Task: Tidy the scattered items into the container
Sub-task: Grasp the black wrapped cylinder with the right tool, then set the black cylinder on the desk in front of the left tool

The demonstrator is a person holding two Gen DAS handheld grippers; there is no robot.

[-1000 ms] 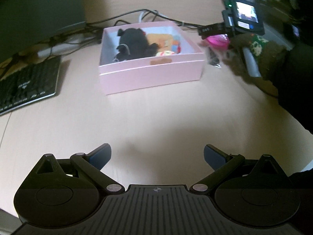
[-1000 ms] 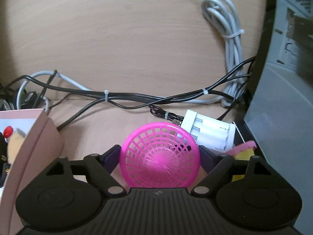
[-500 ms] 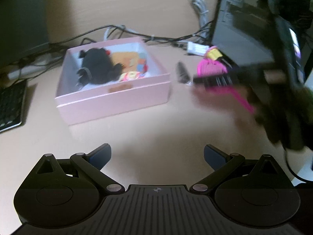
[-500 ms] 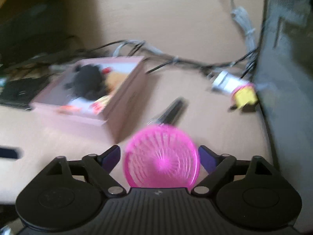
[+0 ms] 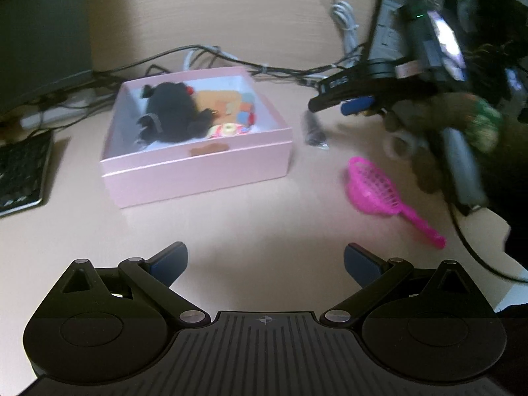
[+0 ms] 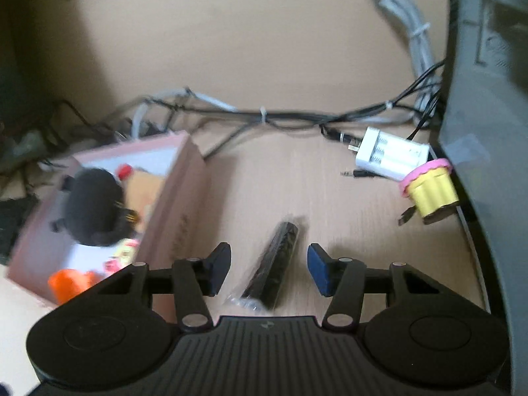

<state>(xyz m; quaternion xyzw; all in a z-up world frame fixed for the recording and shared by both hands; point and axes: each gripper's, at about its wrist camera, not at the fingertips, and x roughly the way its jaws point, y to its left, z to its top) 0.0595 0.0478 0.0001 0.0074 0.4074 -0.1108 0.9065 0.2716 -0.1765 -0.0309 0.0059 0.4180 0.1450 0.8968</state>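
Note:
A pink box (image 5: 198,161) sits on the wooden desk and holds a black plush toy (image 5: 171,112) and other colourful toys; it also shows in the right wrist view (image 6: 178,198). A pink mesh scoop (image 5: 373,191) lies on the desk right of the box. My right gripper (image 6: 269,270) is open, its jaws either side of a black wrapped stick (image 6: 277,264) on the desk. In the left wrist view that stick (image 5: 313,128) lies beside the box, with the right gripper (image 5: 340,102) above it. My left gripper (image 5: 265,262) is open and empty over bare desk.
A yellow and pink toy cup (image 6: 429,191) and a white battery charger (image 6: 389,155) lie by a grey computer case (image 6: 488,132). Cables (image 6: 280,115) run behind the box. A keyboard (image 5: 19,171) is at the left.
My right gripper let go of the pink scoop, which now lies on the desk. It has moved over the black stick with its jaws open. The left gripper stays open.

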